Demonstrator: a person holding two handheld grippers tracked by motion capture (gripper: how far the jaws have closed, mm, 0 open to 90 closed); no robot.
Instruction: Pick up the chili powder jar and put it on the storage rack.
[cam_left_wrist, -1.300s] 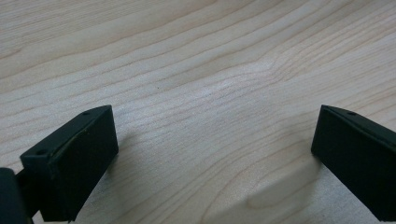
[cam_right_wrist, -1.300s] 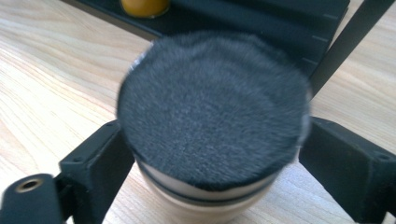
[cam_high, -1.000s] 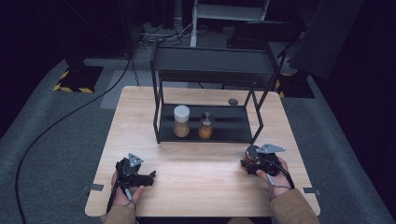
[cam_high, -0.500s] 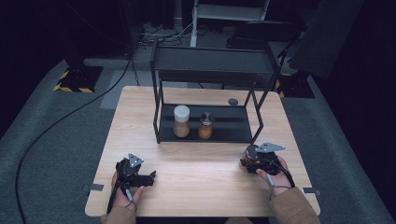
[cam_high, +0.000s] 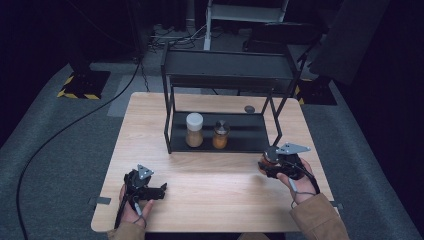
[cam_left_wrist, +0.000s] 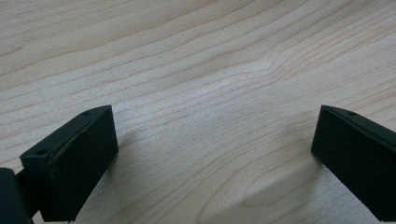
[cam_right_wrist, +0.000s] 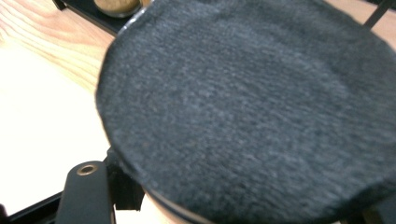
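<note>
**Right gripper on a jar at the rack's front corner**

Right gripper (cam_high: 270, 161) clamped on a small jar (cam_high: 270, 154) with a dark lid (cam_right_wrist: 252, 107), just outside the black rack (cam_high: 227, 75). Jar upright, long axis vertical, lid up. Lift straight, keep level, clear the rack post. Left gripper (cam_left_wrist: 210, 154) spread wide, empty, on the wooden table (cam_high: 210, 185).

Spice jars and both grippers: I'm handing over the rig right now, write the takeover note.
Left gripper: open, holding nothing, low over the bare wooden table at its front left.
Right gripper: at the front right, closed around a jar with a dark grey lid; orange contents show under the lid in the high view.
Black rack: on its lower shelf stand a white-lidded jar and a dark-lidded jar, side by side.
Done: two jars shelved.
Left, probably: bring the held jar to the shelf beside them, release, withdraw. A small round dark thing lies behind the rack; unclear what.
</note>
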